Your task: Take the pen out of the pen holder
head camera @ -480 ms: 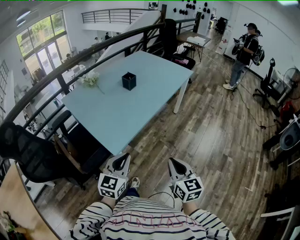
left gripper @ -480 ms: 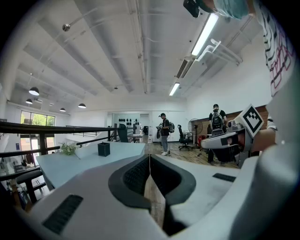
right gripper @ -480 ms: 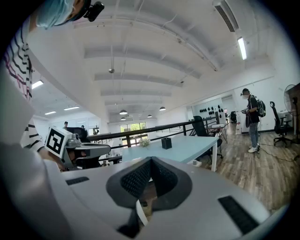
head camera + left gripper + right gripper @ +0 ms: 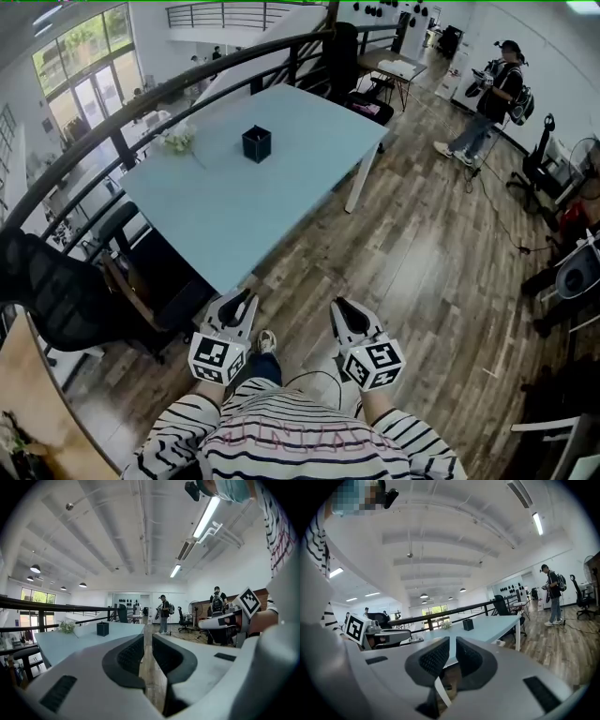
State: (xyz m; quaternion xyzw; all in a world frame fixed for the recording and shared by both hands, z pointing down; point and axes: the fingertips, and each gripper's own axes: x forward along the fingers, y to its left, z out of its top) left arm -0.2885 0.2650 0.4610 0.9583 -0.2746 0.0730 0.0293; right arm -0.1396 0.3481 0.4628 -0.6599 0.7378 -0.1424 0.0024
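A small dark square pen holder (image 4: 256, 143) stands near the far end of the light blue table (image 4: 234, 216). It also shows in the left gripper view (image 4: 102, 628) and the right gripper view (image 4: 468, 624). No pen can be made out in it at this distance. My left gripper (image 4: 236, 305) and right gripper (image 4: 343, 311) are held close to my body over the wooden floor, well short of the table's near corner. The left gripper (image 4: 147, 641) and the right gripper (image 4: 453, 644) both have their jaws shut on nothing.
A bunch of white flowers (image 4: 175, 139) lies on the table left of the holder. A black railing (image 4: 122, 112) runs along the table's left side, with black chairs (image 4: 56, 300) below it. A person (image 4: 492, 94) stands at the far right on the wooden floor (image 4: 422, 262).
In the head view the table and holder sit slightly higher and the grippers have shifted up a little. Both grippers stay shut. The person at the far right has moved slightly.
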